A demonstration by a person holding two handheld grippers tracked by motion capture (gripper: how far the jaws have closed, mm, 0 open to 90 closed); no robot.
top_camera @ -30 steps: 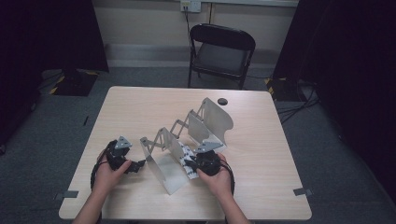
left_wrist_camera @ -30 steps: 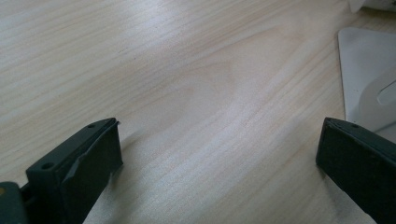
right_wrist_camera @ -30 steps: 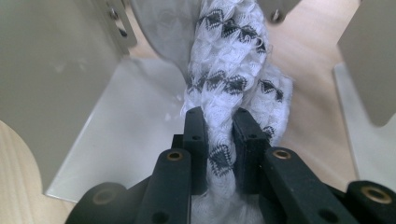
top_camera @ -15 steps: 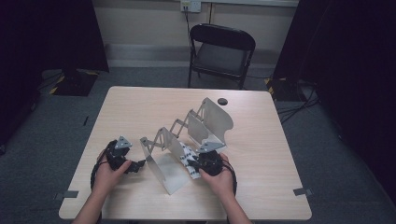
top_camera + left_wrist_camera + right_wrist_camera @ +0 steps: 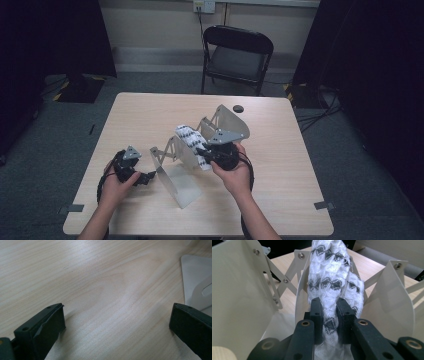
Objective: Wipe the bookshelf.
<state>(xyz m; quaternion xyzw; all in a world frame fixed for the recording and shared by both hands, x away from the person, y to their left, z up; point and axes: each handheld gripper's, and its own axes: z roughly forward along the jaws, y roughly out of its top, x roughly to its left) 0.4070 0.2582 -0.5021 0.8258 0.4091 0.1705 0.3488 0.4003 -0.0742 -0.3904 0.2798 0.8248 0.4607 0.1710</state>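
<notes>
Here the right gripper (image 5: 329, 305) grips a knitted cloth (image 5: 332, 277), raised above the rack (image 5: 175, 180).

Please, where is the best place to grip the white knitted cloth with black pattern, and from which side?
Probably at its bunched near end, coming from the open near side of the rack. The right gripper pinches the cloth there; dividers block the sides.

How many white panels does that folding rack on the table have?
4 that I can make out on the rack: one nearest the person, one against the patterned cloth, one behind the right gripper, one at the far end. The gripper may hide another.
</notes>
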